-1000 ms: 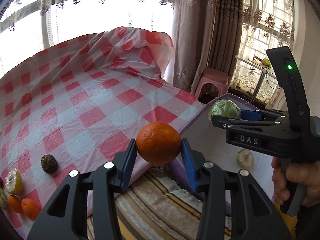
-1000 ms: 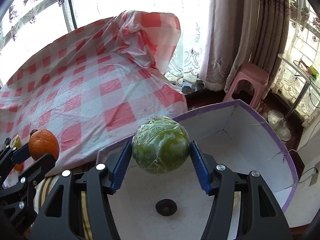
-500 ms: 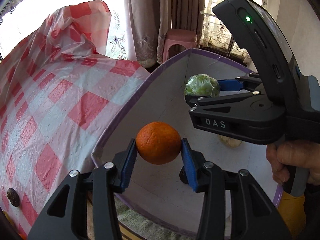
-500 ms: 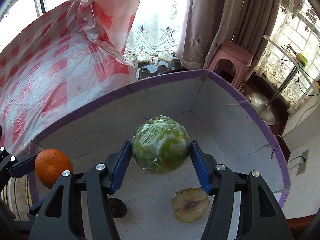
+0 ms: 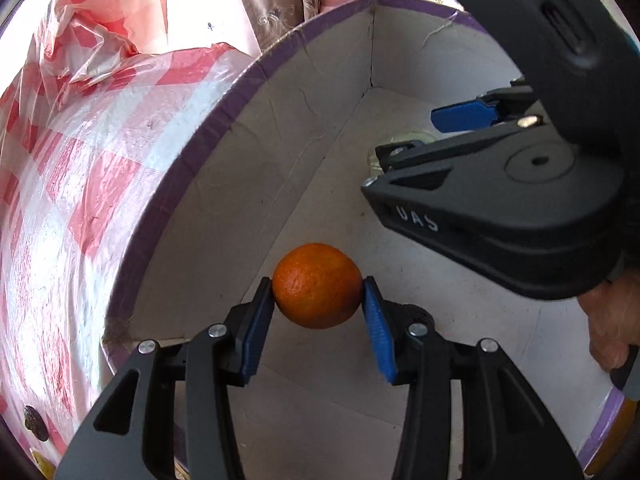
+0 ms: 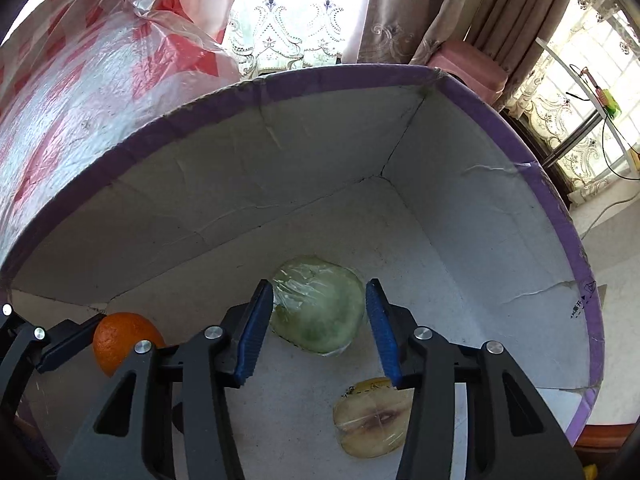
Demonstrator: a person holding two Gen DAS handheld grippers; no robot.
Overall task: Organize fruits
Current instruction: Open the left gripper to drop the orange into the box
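Two tongs sit low inside the box [image 6: 472, 216], so fruit drops without rolling. My left tongs [image 5: 318, 308] clamp the orange [image 5: 317, 285] just above the floor. My right tongs [image 6: 320, 322] stand spread; the wrapped green fruit [image 6: 318, 304] rests on the floor between their tips, released, near a cut half [image 6: 374, 416].

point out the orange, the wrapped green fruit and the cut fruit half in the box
orange [image 5: 317, 285]: left wrist view, centre of its peel, between the left tool's pads.
wrapped green fruit [image 6: 318, 306]: right wrist view, middle of its plastic-wrapped top.
cut fruit half [image 6: 374, 420]: right wrist view, its cut face.
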